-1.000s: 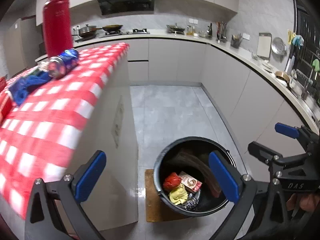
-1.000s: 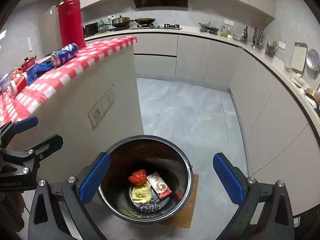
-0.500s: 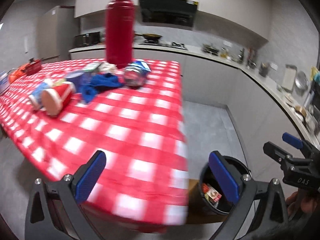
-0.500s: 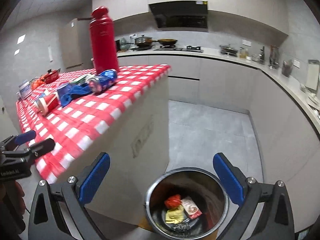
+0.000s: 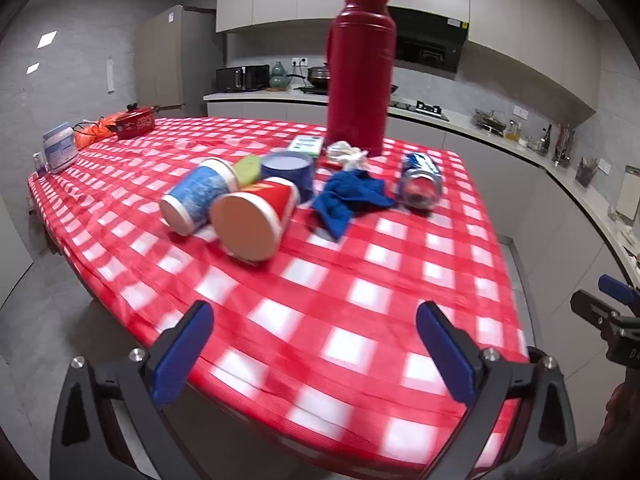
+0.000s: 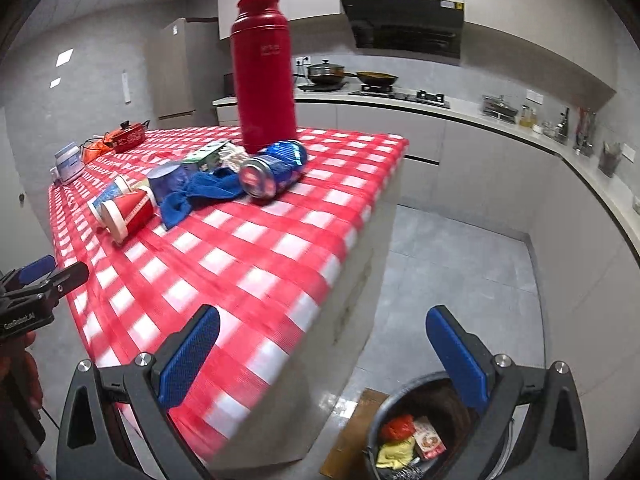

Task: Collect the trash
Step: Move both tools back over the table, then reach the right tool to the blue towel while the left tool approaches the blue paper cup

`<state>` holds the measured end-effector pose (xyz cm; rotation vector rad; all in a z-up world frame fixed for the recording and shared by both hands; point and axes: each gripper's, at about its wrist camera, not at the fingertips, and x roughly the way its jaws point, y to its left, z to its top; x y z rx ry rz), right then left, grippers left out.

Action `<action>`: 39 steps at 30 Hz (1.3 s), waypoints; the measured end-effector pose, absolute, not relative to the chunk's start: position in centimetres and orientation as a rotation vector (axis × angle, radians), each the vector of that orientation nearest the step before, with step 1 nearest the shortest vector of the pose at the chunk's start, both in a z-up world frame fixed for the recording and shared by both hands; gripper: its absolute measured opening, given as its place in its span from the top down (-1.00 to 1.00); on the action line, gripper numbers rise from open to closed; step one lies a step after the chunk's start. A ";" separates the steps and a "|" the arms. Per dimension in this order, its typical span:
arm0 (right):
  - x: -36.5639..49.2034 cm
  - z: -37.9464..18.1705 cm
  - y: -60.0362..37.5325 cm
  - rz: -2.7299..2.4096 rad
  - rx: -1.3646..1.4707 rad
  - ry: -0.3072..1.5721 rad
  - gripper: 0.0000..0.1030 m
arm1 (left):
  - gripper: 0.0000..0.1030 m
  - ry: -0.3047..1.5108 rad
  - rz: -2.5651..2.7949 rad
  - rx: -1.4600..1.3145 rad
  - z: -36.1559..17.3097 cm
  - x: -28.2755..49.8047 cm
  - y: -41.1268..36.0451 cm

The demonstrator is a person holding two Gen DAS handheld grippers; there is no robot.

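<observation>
Trash lies on the red checked table: a red paper cup and a blue paper cup on their sides, a blue crumpled cloth, a crushed blue can, a dark blue tub and white crumpled paper. My left gripper is open and empty over the table's near edge. My right gripper is open and empty beyond the table's corner, above the black bin that holds wrappers. The can and cloth also show in the right wrist view.
A tall red thermos stands behind the trash. A red pot and a white container sit at the table's far left. Kitchen counters run along the back and right, with grey floor between.
Both grippers have risen from over the bin and swung left toward the table. The left one now faces the trash on the tabletop. Both stayed open.
</observation>
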<state>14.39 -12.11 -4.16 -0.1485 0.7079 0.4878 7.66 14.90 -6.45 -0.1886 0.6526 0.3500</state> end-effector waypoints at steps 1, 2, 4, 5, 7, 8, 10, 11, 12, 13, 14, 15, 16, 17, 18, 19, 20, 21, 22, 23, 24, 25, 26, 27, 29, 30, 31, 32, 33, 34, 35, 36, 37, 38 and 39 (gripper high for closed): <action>14.6 -4.2 -11.3 0.497 -0.151 0.712 -1.00 | -0.96 0.653 0.353 -0.187 -6.5 7.7 15.4; 14.8 -4.2 -10.7 0.502 -0.153 0.714 -1.00 | -0.96 0.652 0.356 -0.185 -6.6 7.8 15.9; 15.1 -4.1 -9.1 0.512 -0.158 0.715 -1.00 | -0.95 0.655 0.362 -0.182 -6.7 7.9 16.8; 15.2 -4.1 -8.6 0.517 -0.158 0.715 -1.00 | -0.95 0.655 0.366 -0.183 -6.8 7.8 17.3; 15.4 -4.1 -7.1 0.522 -0.159 0.715 -1.00 | -0.95 0.656 0.370 -0.188 -6.9 7.8 18.5; 15.5 -4.1 -6.6 0.523 -0.160 0.716 -1.00 | -0.95 0.660 0.374 -0.188 -7.0 7.8 19.2; 15.8 -4.1 -5.3 0.526 -0.163 0.719 -1.00 | -0.90 0.661 0.374 -0.188 -7.0 7.9 20.2; 16.0 -4.2 -4.7 0.527 -0.165 0.719 -1.00 | -0.88 0.663 0.374 -0.189 -7.1 7.9 21.0; 16.1 -4.2 -4.1 0.528 -0.166 0.720 -1.00 | -0.88 0.664 0.375 -0.189 -7.2 7.9 21.5; 16.2 -4.2 -3.4 0.531 -0.165 0.723 -1.00 | -0.87 0.664 0.377 -0.187 -7.2 7.9 22.0; 16.3 -4.2 -3.0 0.532 -0.164 0.724 -1.00 | -0.87 0.663 0.382 -0.188 -7.3 7.9 22.9; 16.3 -4.3 -2.3 0.533 -0.166 0.723 -1.00 | -0.87 0.664 0.384 -0.189 -7.3 7.9 23.4; 16.4 -4.3 -1.6 0.539 -0.166 0.724 -1.00 | -0.87 0.664 0.389 -0.189 -7.3 7.9 24.1; 16.5 -4.3 -1.1 0.543 -0.166 0.725 -1.00 | -0.87 0.664 0.391 -0.192 -7.4 8.0 24.7; 16.5 -4.3 -0.3 0.548 -0.168 0.725 -1.00 | -0.87 0.665 0.394 -0.194 -7.4 8.1 25.4; 16.6 -4.4 0.5 0.551 -0.174 0.727 -1.00 | -0.86 0.664 0.398 -0.196 -7.5 8.1 26.2; 16.7 -4.5 1.2 0.555 -0.178 0.728 -1.00 | -0.85 0.665 0.400 -0.198 -7.5 8.3 26.9; 16.9 -4.6 2.2 0.561 -0.181 0.730 -1.00 | -0.81 0.668 0.399 -0.199 -7.6 8.4 27.4; 17.1 -4.7 3.1 0.564 -0.183 0.732 -1.00 | -0.80 0.669 0.399 -0.200 -7.6 8.6 28.0; 17.3 -4.7 3.8 0.569 -0.183 0.734 -1.00 | -0.79 0.666 0.398 -0.201 -7.7 8.8 28.8; 17.4 -4.8 4.5 0.575 -0.181 0.736 -1.00 | -0.77 0.666 0.397 -0.200 -7.7 9.0 29.3; 17.5 -4.8 5.3 0.579 -0.181 0.735 -1.00 | -0.75 0.665 0.395 -0.201 -7.7 9.2 29.9; 17.6 -4.9 5.9 0.582 -0.183 0.736 -1.00 | -0.74 0.664 0.393 -0.203 -7.8 9.3 30.5; 17.7 -4.9 6.8 0.590 -0.184 0.738 -1.00 | -0.72 0.664 0.391 -0.206 -7.8 9.6 31.0; 17.7 -5.0 8.2 0.602 -0.192 0.738 -1.00 | -0.70 0.667 0.381 -0.216 -8.1 10.1 32.1; 17.8 -5.1 9.0 0.604 -0.202 0.737 -1.00 | -0.70 0.668 0.377 -0.217 -8.2 10.4 32.4; 17.9 -5.3 9.7 0.601 -0.210 0.738 -1.00 | -0.70 0.674 0.371 -0.218 -8.5 10.8 32.8; 18.1 -5.4 10.1 0.598 -0.213 0.740 -1.00 | -0.69 0.678 0.365 -0.220 -8.6 11.1 33.0; 18.5 -5.7 10.6 0.597 -0.212 0.748 -1.00 | -0.69 0.680 0.358 -0.223 -8.7 11.4 33.3; 18.9 -5.9 11.0 0.595 -0.211 0.756 -0.98 | -0.69 0.682 0.350 -0.222 -8.9 11.7 33.4; 19.3 -6.0 11.4 0.592 -0.213 0.761 -0.94 | -0.69 0.683 0.343 -0.219 -8.9 11.9 33.5; 19.7 -6.2 11.7 0.589 -0.216 0.765 -0.92 | -0.69 0.683 0.338 -0.213 -8.9 12.2 33.6; 20.2 -6.3 12.0 0.588 -0.217 0.772 -0.87 | -0.69 0.684 0.332 -0.210 -8.9 12.5 33.7; 20.5 -6.5 12.4 0.586 -0.218 0.775 -0.85 | -0.69 0.686 0.326 -0.208 -9.0 12.9 33.9; 21.1 -6.7 12.8 0.583 -0.224 0.783 -0.84 | -0.69 0.690 0.320 -0.208 -9.1 13.3 34.0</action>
